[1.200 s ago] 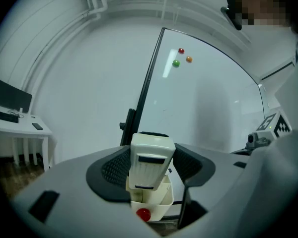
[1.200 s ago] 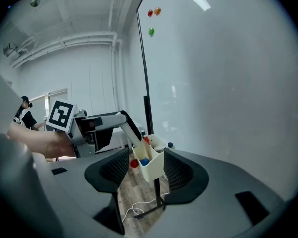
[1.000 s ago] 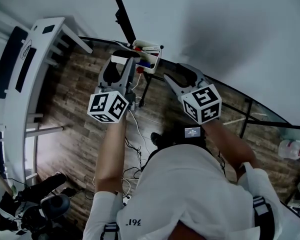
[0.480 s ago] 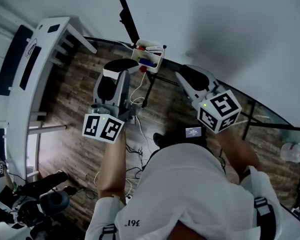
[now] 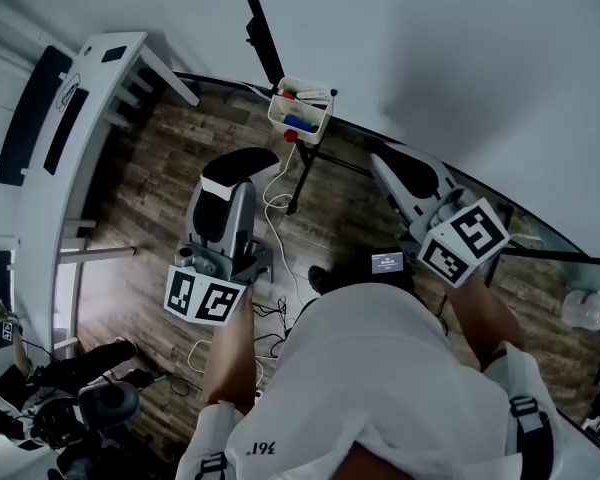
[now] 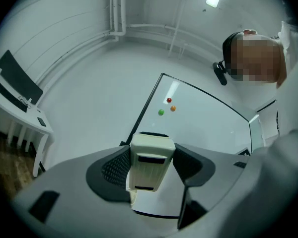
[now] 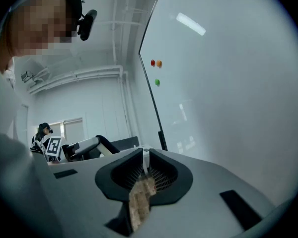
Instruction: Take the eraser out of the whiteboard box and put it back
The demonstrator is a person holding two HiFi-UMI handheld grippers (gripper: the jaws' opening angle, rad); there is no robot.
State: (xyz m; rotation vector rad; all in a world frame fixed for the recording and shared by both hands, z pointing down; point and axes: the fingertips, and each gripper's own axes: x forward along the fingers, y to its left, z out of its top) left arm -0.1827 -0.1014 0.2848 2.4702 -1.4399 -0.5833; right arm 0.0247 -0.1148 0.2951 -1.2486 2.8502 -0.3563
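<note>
The left gripper point(image 6: 153, 150) clamps the eraser point(image 6: 150, 168) upright between its jaws, well apart from the whiteboard box point(image 5: 300, 118). The right gripper point(image 7: 145, 155), empty, has just been closing, its jaws nearly together.

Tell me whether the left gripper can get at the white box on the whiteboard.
Probably yes: the left gripper, gripping the cream rectangular eraser, points toward the white plastic box, and nothing shows in between.

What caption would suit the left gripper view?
Left tool grips a cream eraser before a whiteboard dotted with three magnets.
</note>
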